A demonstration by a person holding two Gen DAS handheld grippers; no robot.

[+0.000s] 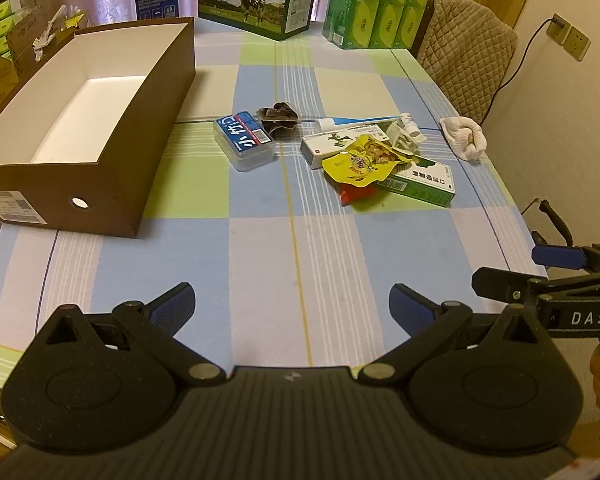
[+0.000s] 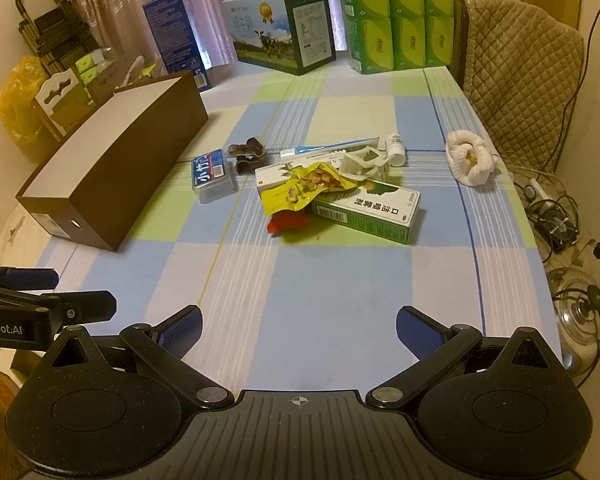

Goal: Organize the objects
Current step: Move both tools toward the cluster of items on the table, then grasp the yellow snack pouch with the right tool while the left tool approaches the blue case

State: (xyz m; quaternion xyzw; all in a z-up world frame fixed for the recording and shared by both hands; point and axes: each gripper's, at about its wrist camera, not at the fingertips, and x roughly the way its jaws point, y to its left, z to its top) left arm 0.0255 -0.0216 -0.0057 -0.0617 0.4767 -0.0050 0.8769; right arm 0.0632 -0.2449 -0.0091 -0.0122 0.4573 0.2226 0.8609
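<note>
Over the near edge of the checked worktop (image 1: pixel 300 264), the left claw (image 1: pixel 292 312) and right claw (image 2: pixel 299 330) hang wide open and empty; the clutter (image 2: pixel 332 184) lies mid-cloth, the brown box (image 1: pixel 100 160) stands empty. Sorting seems unstarted; next, reach forward for one item.

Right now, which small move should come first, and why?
Probably reach the open left gripper forward to the clear plastic box with the blue label: it lies alone, nearest the empty brown cardboard box. Both grippers hold nothing.
</note>
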